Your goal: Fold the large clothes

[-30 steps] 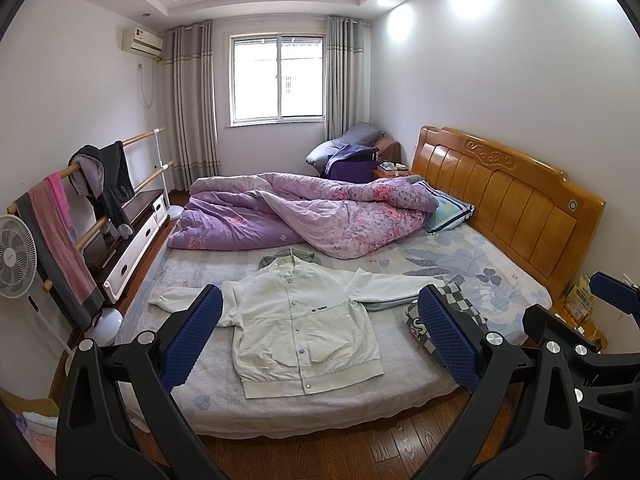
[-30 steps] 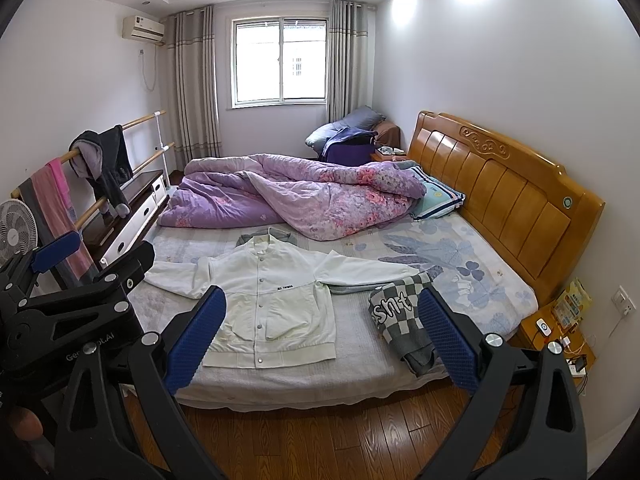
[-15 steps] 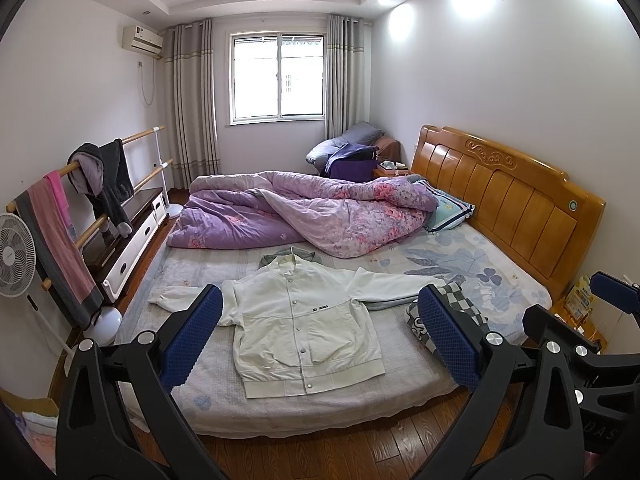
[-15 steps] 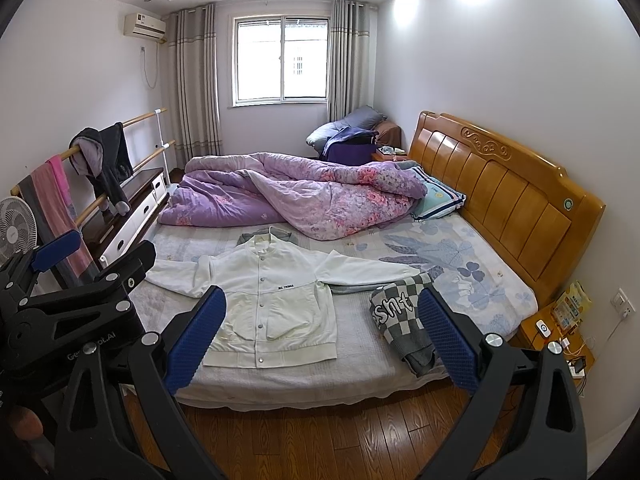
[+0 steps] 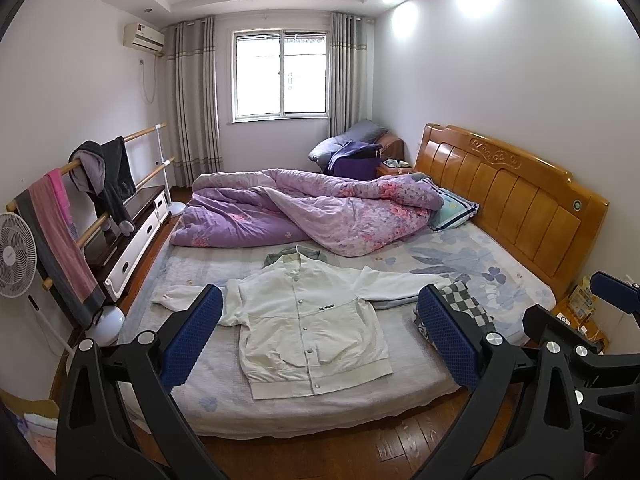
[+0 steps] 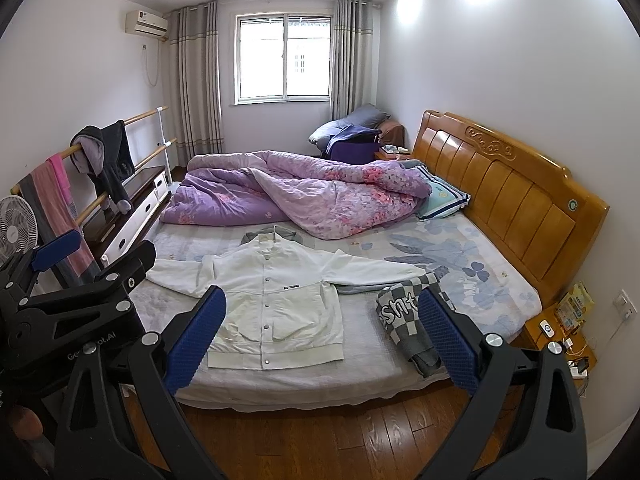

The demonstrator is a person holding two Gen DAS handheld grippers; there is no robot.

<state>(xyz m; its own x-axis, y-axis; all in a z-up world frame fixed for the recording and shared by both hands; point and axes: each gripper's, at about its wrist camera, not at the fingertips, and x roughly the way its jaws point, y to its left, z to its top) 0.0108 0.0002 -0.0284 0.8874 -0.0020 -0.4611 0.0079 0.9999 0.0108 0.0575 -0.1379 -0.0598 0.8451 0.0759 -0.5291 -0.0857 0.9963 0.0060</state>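
While both grippers hang over the floor short of the bed (image 5: 280, 408), the left gripper (image 5: 320, 340) and right gripper (image 6: 320, 340) have jaws spread wide apart w/ nothing between them. White jacket (image 5: 308, 320) lies flat, buttoned, sleeves out, near the bed's front edge; checkered garment (image 6: 412, 320) bunched by its right sleeve, purple quilt (image 5: 312, 216) heaped along the far edge.

Home bedroom. Double bed (image 5: 500, 280) with carved wooden headboard (image 5: 516, 204), rumpled purple quilt (image 5: 312, 212), pillow (image 5: 456, 208). Curtains (image 5: 192, 100) flank window (image 5: 280, 72); air conditioner (image 5: 144, 36) high on wall. Clothes rail (image 5: 132, 138) holds garments. Standing fan (image 5: 16, 252) at left. Wood floor (image 6: 360, 436). Nightstand (image 6: 556, 332), possibly with chargers.
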